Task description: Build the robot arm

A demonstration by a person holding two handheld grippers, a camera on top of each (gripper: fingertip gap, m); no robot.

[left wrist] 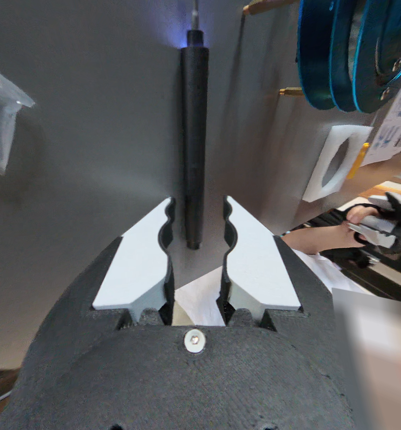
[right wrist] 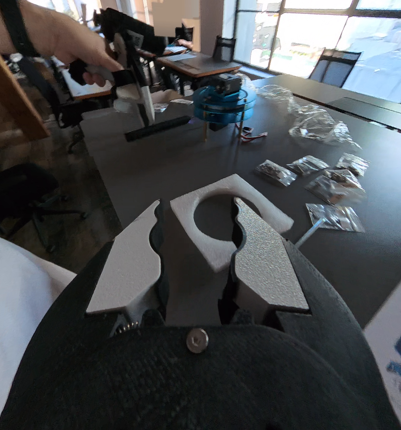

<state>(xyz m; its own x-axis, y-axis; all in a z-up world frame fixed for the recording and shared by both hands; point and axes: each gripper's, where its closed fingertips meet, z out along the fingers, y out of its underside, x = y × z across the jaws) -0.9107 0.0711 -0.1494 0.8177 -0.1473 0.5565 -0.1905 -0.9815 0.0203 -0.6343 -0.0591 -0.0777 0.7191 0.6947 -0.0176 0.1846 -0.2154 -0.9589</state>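
My left gripper (left wrist: 198,235), jaws open and empty, hovers over the black electric screwdriver (left wrist: 193,144), its long axis running between them, while my open right gripper (right wrist: 196,235) is near the white foam block (right wrist: 220,250).

**Cam setup: two wrist views, one worktop**

L wrist cam looks straight down, close over the worktop (left wrist: 78,162), along its jaws at the black screwdriver (left wrist: 193,144). R wrist cam sits farther back, angled fwd across the worktop twd windows. Shared: screwdriver (right wrist: 157,128), white foam piece (left wrist: 332,162) (right wrist: 220,223), blue disc assembly (left wrist: 348,53) (right wrist: 225,104); each cam also catches the other gripper.
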